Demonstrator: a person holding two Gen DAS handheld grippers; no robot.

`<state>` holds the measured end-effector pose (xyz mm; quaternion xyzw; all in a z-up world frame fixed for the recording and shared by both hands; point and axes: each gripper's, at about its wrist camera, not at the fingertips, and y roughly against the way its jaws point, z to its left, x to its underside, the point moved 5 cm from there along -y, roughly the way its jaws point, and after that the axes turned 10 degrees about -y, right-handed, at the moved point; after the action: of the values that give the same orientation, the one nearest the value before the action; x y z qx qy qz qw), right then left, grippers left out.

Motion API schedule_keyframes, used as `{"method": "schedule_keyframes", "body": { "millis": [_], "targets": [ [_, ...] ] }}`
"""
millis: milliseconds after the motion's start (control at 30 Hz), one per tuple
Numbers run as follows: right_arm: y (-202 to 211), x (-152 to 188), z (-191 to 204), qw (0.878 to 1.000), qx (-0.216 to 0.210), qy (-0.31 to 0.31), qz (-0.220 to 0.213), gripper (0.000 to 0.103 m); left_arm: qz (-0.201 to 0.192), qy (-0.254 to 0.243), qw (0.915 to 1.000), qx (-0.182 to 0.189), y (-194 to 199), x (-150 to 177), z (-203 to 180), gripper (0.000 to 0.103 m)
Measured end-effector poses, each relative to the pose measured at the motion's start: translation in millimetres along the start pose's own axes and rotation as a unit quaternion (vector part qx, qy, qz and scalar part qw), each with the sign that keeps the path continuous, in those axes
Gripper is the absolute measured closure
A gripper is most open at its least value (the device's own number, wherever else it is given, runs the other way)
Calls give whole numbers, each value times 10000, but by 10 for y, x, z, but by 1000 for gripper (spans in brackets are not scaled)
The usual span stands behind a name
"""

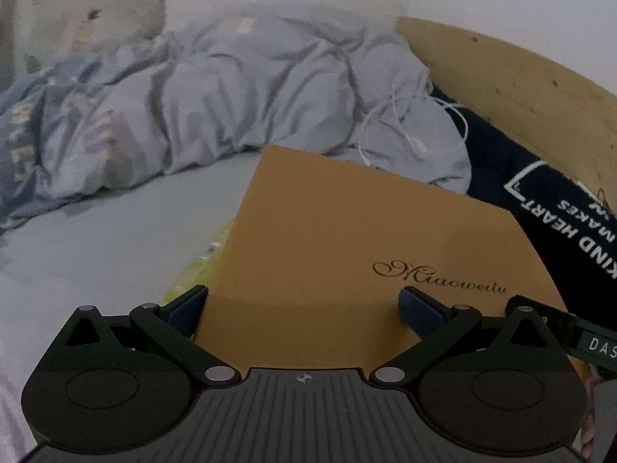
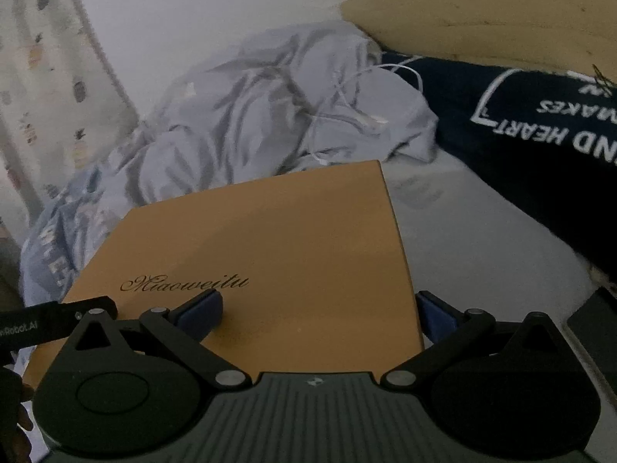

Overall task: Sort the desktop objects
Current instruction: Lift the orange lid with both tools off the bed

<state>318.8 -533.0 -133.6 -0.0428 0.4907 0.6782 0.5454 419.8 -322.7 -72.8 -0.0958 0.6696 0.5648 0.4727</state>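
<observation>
Where it lies flat on the grey bedsheet (image 1: 96, 239), the tan box (image 1: 347, 239) shows gold script reading "Miaoweitu" (image 1: 439, 276) on its lid; whatever is inside stays hidden. Both tongs stand apart: the left gripper (image 1: 304, 308) straddles the box's left near edge, the right gripper (image 2: 320, 310) its right near edge, clamped on nothing. A navy pillow (image 2: 540, 123) beside the wooden headboard (image 2: 501, 11) reads "KIND HEART" and "MAKES". Something yellow-green (image 1: 204, 266) peeks from under the box. A crumpled grey duvet (image 1: 250, 88) lies behind.
</observation>
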Motion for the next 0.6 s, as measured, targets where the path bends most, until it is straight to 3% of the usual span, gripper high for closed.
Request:
{"method": "schedule_keyframes", "body": {
  "millis": [267, 600],
  "targets": [
    [517, -85, 312, 9991, -157, 377, -101, 0, -263, 197, 9994, -42, 698, -40, 64, 0],
    [1411, -395, 822, 9944, -442, 827, -490, 0, -864, 522, 9948, -154, 1881, -293, 113, 0]
  ]
}}
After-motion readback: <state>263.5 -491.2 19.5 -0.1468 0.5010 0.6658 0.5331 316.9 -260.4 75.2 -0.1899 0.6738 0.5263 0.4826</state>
